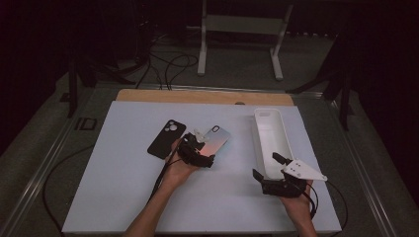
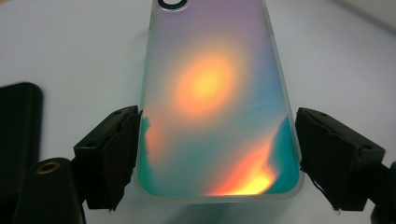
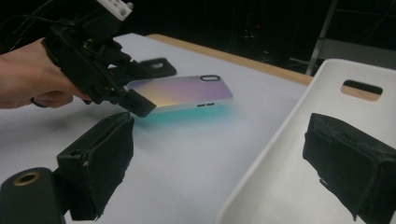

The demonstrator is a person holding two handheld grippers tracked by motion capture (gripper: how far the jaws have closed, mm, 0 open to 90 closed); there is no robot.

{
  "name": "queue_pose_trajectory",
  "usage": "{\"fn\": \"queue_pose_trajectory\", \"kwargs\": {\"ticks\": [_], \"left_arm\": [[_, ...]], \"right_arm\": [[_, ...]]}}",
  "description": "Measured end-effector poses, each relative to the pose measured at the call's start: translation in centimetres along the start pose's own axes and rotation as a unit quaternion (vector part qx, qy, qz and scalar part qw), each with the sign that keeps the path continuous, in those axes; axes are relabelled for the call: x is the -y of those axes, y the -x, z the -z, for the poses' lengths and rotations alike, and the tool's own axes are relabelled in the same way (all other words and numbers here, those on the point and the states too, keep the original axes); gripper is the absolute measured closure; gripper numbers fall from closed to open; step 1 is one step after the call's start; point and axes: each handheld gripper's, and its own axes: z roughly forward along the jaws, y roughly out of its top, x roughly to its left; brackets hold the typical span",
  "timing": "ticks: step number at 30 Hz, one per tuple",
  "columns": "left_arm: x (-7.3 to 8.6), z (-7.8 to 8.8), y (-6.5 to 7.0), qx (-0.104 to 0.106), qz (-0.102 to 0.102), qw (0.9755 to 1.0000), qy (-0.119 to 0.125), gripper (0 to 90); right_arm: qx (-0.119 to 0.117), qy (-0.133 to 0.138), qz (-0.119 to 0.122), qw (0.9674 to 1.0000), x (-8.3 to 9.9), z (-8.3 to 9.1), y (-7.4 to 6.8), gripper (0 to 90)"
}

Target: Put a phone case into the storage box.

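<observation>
An iridescent phone case [image 1: 218, 140] [image 2: 215, 93] [image 3: 182, 91] sits between the jaws of my left gripper [image 1: 201, 154] [image 2: 218, 140] [image 3: 133, 95], whose pads press on both long edges at its near end. In the right gripper view the case hangs tilted a little above the mat, with a teal glow beneath it. A black phone case [image 1: 167, 138] [image 2: 16, 135] [image 3: 156, 65] lies flat just left of it. My right gripper [image 1: 268, 167] [image 3: 219, 149] is open at the near left corner of a white tray [image 1: 256, 133] [image 3: 280, 140], one jaw over the mat, the other over the tray's inside.
A white mat [image 1: 123, 187] covers the table, with a wooden strip [image 1: 197, 96] along the far edge. A white stand [image 1: 242, 24] and cables [image 1: 168, 64] are on the floor beyond. A cable trails from each gripper toward the near edge.
</observation>
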Motion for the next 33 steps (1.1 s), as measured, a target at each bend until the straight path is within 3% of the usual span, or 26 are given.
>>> {"fn": "queue_pose_trajectory", "kwargs": {"ticks": [4,8,10,13,17,18,19,20,22,23,25,26,27,30,33], "left_arm": [[-0.4,2.5,0.6,0.0,-0.008,0.9993,0.038,17.1],[-0.6,5.1,1.3,0.004,-0.02,0.9968,0.078,17.1],[-0.5,6.4,1.8,0.007,-0.026,0.9947,0.099,17.1],[-0.4,8.1,2.8,0.009,-0.04,0.9908,0.129,17.1],[-0.2,9.7,4.0,0.016,-0.058,0.9859,0.156,17.0],[-0.2,9.7,4.0,0.016,-0.058,0.9859,0.156,17.0],[0.0,10.2,4.6,0.023,-0.068,0.9828,0.17,17.0],[0.1,10.3,4.9,0.028,-0.073,0.9816,0.174,17.0],[0.3,10.4,5.4,0.019,-0.084,0.9805,0.176,17.0],[0.4,10.2,5.7,0.017,-0.087,0.981,0.173,16.9],[0.4,10.1,5.7,0.013,-0.084,0.9811,0.173,16.9],[0.5,10.0,5.6,0.016,-0.082,0.9819,0.17,16.9],[0.6,9.9,5.5,0.018,-0.078,0.9821,0.171,17.0],[0.8,9.7,5.4,0.016,-0.074,0.9832,0.166,17.0],[0.9,9.4,5.5,0.017,-0.072,0.9837,0.164,17.0]], "right_arm": [[-0.021,0.006,-0.02,0.9996,-1.6,-0.7,0.4,8.6],[-0.046,0.0,-0.039,0.9982,-3.5,-2.1,0.6,8.6],[-0.054,-0.009,-0.039,0.9977,-4.5,-3.0,0.4,8.6],[-0.079,-0.019,-0.06,0.9949,-5.6,-4.1,0.3,8.7],[-0.106,-0.03,-0.077,0.9909,-6.8,-5.6,-0.3,8.7],[-0.106,-0.03,-0.077,0.9909,-6.8,-5.6,-0.3,8.7],[-0.12,-0.039,-0.078,0.989,-7.7,-6.5,-1.1,10.1],[-0.12,-0.039,-0.078,0.989,-7.7,-6.5,-1.1,10.1],[-0.129,-0.043,-0.082,0.9873,-8.0,-6.9,-1.6,14.9],[-0.139,-0.047,-0.094,0.9847,-8.3,-7.2,-2.0,23.8],[-0.136,-0.048,-0.097,0.9847,-8.5,-7.3,-2.1,26.7],[-0.127,-0.051,-0.102,0.9853,-8.6,-7.4,-2.3,35.2],[-0.145,-0.049,-0.118,0.9812,-8.7,-7.4,-2.3,46.7],[-0.155,-0.051,-0.118,0.9795,-8.8,-7.4,-2.5,54.7],[-0.174,-0.047,-0.126,0.9756,-9.0,-7.4,-2.7,68.1]]}}
